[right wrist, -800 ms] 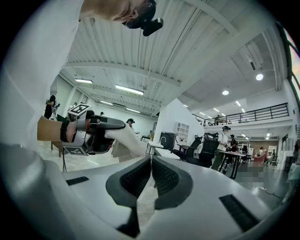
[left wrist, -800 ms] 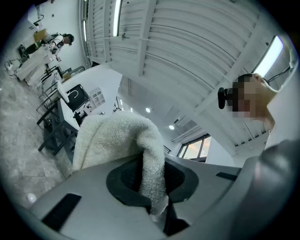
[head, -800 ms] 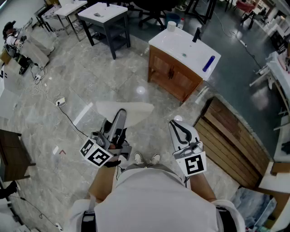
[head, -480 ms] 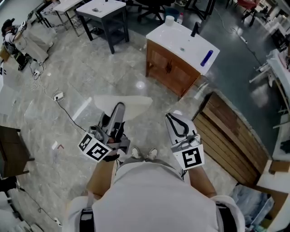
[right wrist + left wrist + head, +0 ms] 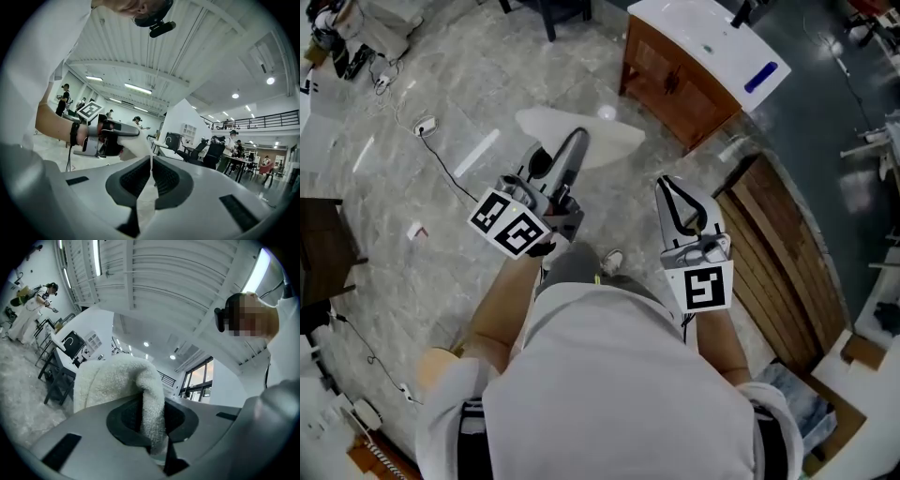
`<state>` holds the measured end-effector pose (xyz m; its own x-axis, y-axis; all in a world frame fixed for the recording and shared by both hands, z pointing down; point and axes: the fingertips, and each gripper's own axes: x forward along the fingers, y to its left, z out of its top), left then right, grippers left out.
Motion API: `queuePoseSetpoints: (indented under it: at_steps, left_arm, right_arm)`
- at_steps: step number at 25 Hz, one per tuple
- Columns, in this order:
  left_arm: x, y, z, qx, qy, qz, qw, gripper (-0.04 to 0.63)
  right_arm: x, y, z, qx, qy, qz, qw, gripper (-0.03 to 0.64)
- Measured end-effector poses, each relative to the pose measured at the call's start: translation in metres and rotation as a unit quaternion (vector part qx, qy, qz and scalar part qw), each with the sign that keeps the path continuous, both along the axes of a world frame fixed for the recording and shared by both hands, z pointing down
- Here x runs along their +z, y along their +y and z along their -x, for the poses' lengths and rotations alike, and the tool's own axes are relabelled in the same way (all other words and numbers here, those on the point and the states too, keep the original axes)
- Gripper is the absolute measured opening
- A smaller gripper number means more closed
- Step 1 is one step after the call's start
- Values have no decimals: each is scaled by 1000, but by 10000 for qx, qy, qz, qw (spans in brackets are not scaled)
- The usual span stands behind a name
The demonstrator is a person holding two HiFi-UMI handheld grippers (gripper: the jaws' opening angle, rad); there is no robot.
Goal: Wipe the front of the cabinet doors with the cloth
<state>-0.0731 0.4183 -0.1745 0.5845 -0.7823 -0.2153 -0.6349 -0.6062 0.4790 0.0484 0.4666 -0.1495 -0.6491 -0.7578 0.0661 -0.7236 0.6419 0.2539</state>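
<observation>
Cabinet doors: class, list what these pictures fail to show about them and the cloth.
Cabinet doors: head view, steep angle and small size hide any dirt; the picture's top edge crops the cabinet.
Gripper views: both tilt upward; no cabinet can be made out in them.
Cloth: left gripper view, its lower end is hidden between the left gripper's shut jaws.

Stepped toward the cabinet, apparently; carried the left gripper and its cloth a little nearer its front, now cropped at the view's top.

floor to cabinet: open | right: slatted wooden platform
</observation>
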Motion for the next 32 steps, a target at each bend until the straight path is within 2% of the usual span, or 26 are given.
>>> queuePoseSetpoints:
  at_steps: [7,11,14,18,24,32]
  left_arm:
    - [21,-23,0,18,288,259,9992,58]
    - [38,-56,7,98,367,405,9985,58]
    - [50,-96,17,127,369,491,9980,58]
    - [60,-157,28,231,265,592,9976,58]
    - [74,-250,44,455,386,822,9948,58]
    - [90,-347,54,781,373,875,9924,58]
  right_arm:
    - [16,-22,5,-81,77,137,9998,41]
    - [29,-50,11,-115,578,218,9980,41]
    - [35,-87,20,-9,524,318,9981,41]
    - [55,-141,37,-67,1146,590,9916,41]
    - [60,-226,64,129,1158,798,9900,41]
    - [73,-316,94,299,1268,865,9877,41]
